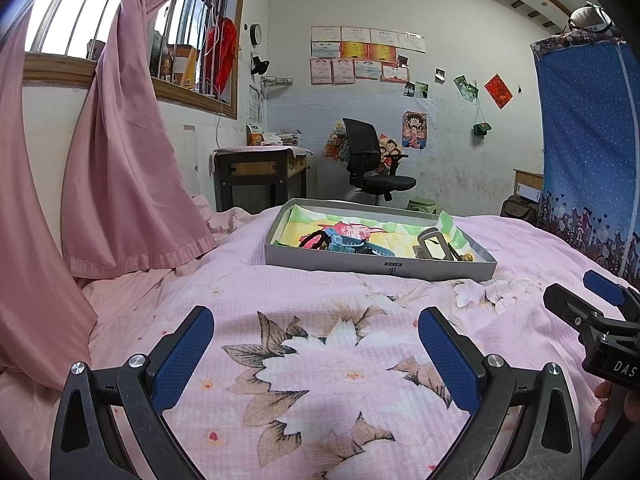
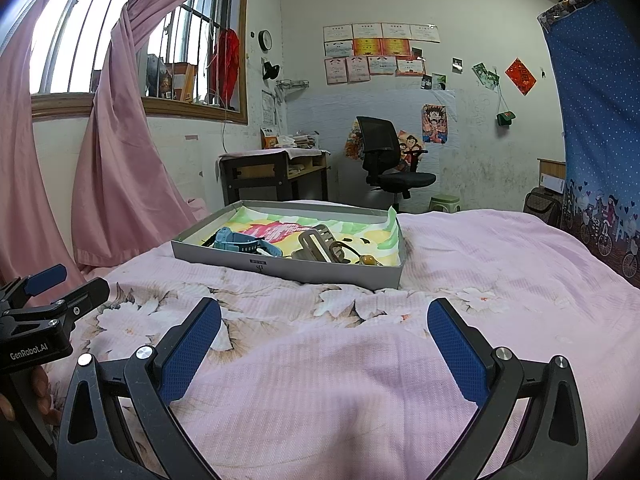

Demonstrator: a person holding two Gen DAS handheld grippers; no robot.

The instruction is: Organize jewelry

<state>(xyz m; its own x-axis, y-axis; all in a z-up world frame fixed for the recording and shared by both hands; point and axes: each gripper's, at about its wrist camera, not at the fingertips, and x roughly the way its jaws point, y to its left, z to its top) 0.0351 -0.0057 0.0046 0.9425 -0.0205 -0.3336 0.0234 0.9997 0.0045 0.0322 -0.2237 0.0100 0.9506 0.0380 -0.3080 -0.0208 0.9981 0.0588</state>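
A shallow grey box [image 1: 376, 266] [image 2: 280, 270] with a colourful paper lining sits on the pink floral bedspread ahead of both grippers. Inside lie a blue watch [image 1: 348, 245] [image 2: 240, 243], a dark hair tie [image 1: 312, 239], a tan watch [image 1: 430, 244] [image 2: 316, 245] and a small amber bead piece [image 2: 370, 260]. My left gripper [image 1: 316, 344] is open above the bedspread, well short of the box, nothing between its fingers. My right gripper [image 2: 324, 336] is open too and empty, also short of the box. Each gripper shows at the edge of the other's view.
Pink curtains [image 1: 120, 160] hang along the left under a barred window. Beyond the bed stand a dark desk [image 1: 260, 176], a black office chair [image 1: 372, 160], a green stool [image 2: 444, 202] and a blue fabric wardrobe [image 2: 600, 120] at the right.
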